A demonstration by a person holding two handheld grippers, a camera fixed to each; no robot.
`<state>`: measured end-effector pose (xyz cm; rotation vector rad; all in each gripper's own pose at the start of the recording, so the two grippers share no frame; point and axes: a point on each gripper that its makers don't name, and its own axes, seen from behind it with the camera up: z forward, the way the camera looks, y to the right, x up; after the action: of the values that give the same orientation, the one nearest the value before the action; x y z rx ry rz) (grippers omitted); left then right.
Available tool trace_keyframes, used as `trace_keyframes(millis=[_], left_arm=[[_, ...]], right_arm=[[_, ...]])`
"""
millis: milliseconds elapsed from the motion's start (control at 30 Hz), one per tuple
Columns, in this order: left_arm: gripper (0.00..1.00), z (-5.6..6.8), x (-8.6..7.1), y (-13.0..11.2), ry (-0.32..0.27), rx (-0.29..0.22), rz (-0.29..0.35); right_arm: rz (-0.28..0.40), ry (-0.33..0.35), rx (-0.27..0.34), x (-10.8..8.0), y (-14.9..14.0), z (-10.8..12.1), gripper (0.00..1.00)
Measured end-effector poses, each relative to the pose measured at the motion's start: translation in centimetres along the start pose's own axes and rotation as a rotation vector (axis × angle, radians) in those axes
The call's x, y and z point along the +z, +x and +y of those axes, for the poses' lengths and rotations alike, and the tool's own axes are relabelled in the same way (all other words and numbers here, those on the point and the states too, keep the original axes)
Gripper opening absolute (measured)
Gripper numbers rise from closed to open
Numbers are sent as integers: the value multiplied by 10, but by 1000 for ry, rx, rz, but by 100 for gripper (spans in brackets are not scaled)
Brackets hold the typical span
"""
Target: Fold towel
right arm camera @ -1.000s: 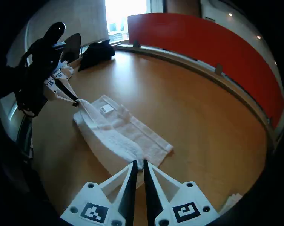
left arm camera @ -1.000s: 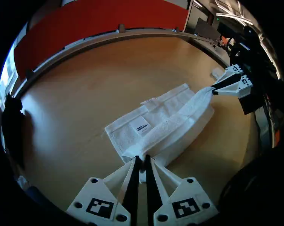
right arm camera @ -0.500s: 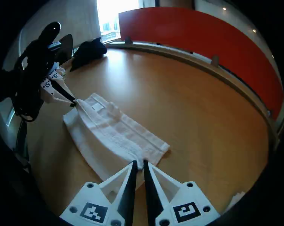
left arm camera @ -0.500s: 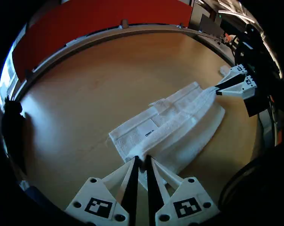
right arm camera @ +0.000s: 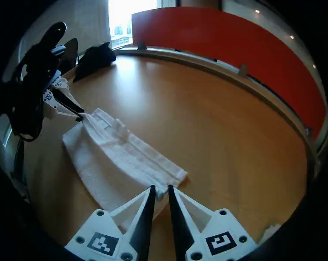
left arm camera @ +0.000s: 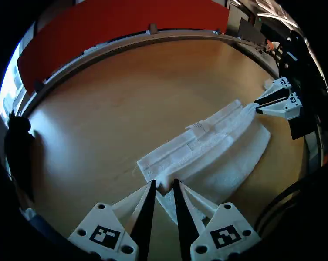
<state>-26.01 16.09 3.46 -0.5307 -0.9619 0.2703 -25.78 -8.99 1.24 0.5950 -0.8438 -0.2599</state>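
Lowered since the earlier frames, the towel (left arm camera: pixel 216 148) is laid folded on the wooden table (left arm camera: pixel 98 108).
Left gripper view: the left gripper (left arm camera: pixel 164 185) is seen narrowly parted about the towel's edge, before a red partition (left arm camera: pixel 120 21). Right gripper view: the right gripper (right arm camera: pixel 160 189) is likewise parted at the towel's other end, a window (right arm camera: pixel 124 21) beyond.

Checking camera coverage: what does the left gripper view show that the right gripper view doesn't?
Left gripper view: left tool close at one corner of the towel, right tool far at the other end. Right gripper view: the reverse, right tool close, left tool far. Both: the white towel on the wooden table, red panel behind.
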Motion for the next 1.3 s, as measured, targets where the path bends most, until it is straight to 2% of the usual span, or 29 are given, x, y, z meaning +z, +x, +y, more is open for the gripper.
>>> trace_keyframes(millis=[267,400,467,533,600,667,733,867,933,1300], left_arm=[[29,-2,-3,2,6,-9,2],[38,-5,-5,4,15,-11,12],[38,-7,-7,4,22,-14,15],[50,-9,-8,5,26,-16,17],[62,-9,-10,5,26,-19,17],[75,-8,-11,5,18,-25,22],[86,-8,-13,5,16,-30,26],[94,-9,-15,3,18,-44,33],[98,-9,-16,2,17,-49,35],[99,-4,-25,-8,16,-78,42]], right_arm=[[5,-22,-3,1,4,4,26],[6,-37,-4,0,4,7,28],[7,-47,-3,-1,5,9,30],[9,-56,0,-2,5,11,33],[12,-64,4,-4,6,13,43],[15,-68,8,-6,6,14,61],[16,-69,12,-8,5,13,72],[14,-62,23,-10,1,11,89],[16,-59,27,-12,1,9,90],[25,-54,21,-21,-4,-1,90]])
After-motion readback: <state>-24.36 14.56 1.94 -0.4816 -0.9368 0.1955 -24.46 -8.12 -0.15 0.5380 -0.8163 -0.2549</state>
